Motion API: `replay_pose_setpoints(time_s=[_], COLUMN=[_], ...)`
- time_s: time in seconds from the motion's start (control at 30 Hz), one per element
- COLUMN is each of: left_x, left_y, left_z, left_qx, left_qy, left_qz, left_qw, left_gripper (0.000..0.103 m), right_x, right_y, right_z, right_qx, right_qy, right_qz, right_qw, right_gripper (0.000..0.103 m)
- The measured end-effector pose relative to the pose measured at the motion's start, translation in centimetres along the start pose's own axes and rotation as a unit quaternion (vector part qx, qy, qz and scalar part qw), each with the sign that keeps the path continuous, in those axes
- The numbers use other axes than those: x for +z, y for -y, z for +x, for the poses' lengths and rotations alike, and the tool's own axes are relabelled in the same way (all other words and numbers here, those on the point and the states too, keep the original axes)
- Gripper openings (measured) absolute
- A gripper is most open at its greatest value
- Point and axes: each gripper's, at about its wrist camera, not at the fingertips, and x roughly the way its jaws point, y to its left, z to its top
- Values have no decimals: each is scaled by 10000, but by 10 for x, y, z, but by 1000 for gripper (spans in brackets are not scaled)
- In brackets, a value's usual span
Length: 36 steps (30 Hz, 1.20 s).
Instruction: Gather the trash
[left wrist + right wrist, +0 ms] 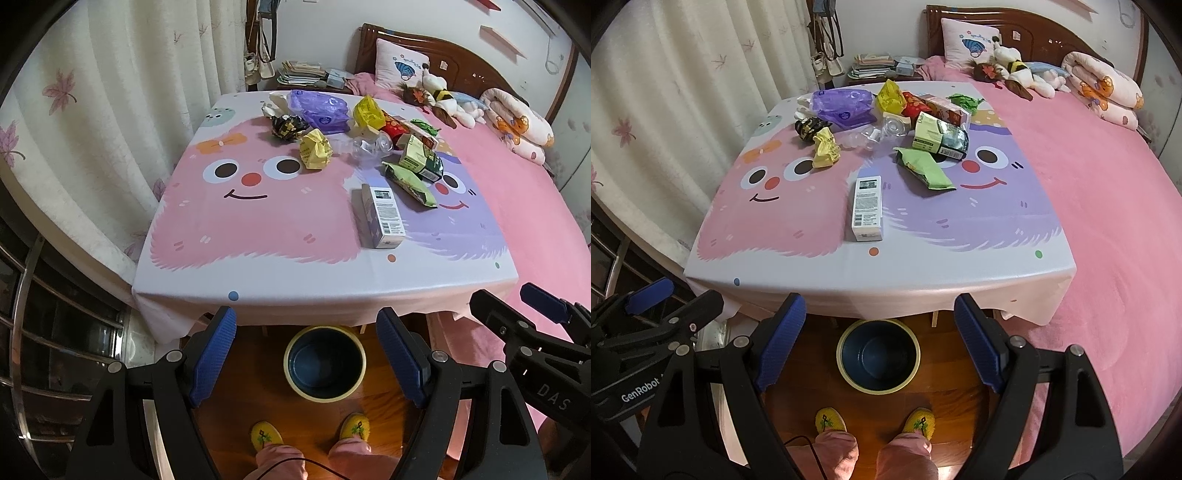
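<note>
Trash pile (pixel 886 125) on table (pixel 775 236); one bin (pixel 879 354); left gripper (pixel 306 362), right gripper (pixel 879 343) both released, empty.

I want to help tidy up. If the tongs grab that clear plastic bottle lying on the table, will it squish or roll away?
The clear plastic bottle looks empty, so probably light. It looks thin-walled and may dent. Lying on its side, it might roll if nudged.

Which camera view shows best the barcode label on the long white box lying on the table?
The right wrist view: the white box lies almost straight toward that camera, its printed face up and unobstructed. The left wrist view shows the same box angled, right of centre, with the label more foreshortened and part of its side showing.
</note>
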Motion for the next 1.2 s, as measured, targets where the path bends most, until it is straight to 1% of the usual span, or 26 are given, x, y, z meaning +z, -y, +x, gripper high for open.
replay_pose_setpoints(time_s=[0.4, 0.77, 1.2], left_x=[5, 8, 9], left_y=[0, -4, 5], left_z=[1, -8, -15], left_qx=[63, 124, 207], left_qy=[37, 165, 304], left_qz=[-43, -130, -375], left_qw=[10000, 9997, 9986], left_gripper=[80, 80, 80], right_x=[8, 14, 20], right_y=[2, 1, 20], right_z=[6, 6, 0], right_qx=[128, 241, 352], right_qy=[32, 104, 240], right_qz=[-85, -166, -177], right_qw=[9999, 9995, 9989], right_gripper=[81, 81, 81])
